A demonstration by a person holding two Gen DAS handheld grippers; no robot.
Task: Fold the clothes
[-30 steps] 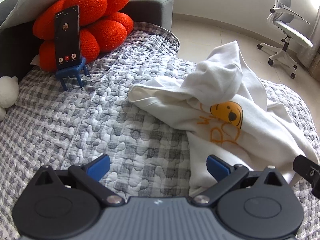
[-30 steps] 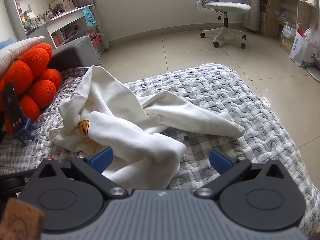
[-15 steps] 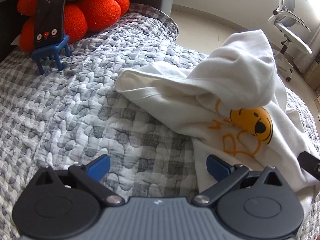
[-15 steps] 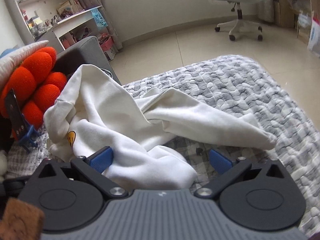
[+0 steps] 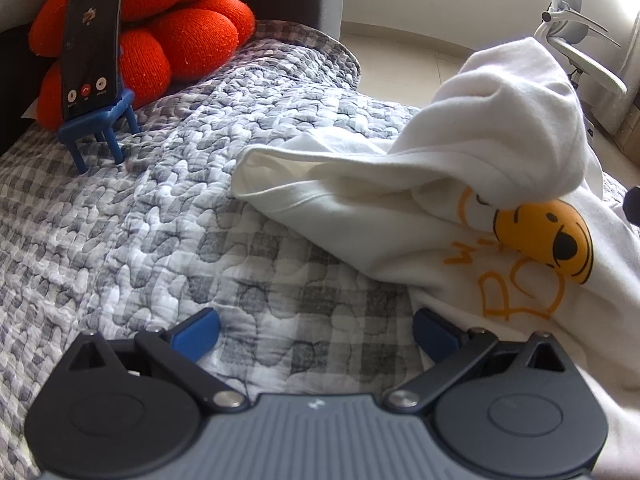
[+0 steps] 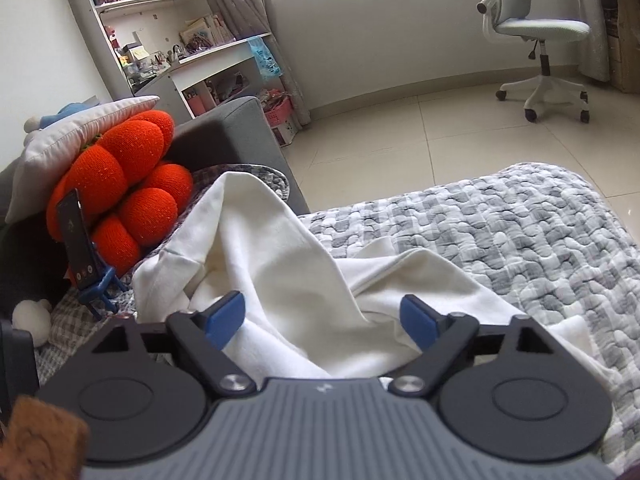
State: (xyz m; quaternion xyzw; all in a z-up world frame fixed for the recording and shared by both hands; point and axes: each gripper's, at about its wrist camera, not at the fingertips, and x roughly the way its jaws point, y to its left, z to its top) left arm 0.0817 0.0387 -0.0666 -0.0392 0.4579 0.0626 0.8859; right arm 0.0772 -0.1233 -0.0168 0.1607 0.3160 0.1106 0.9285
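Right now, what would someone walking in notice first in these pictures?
The crumpled white sweatshirt with its yellow cartoon face lies heaped on the grey checked quilt. Behind it, a bright orange cushion backs a phone propped on a small blue stand. The right gripper is closing, jaws astride a fold of the sweatshirt.

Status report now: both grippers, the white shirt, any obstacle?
Left gripper open over quilt. Right gripper closing around white shirt fold. Shirt crumpled, unfolded. No obstacle.
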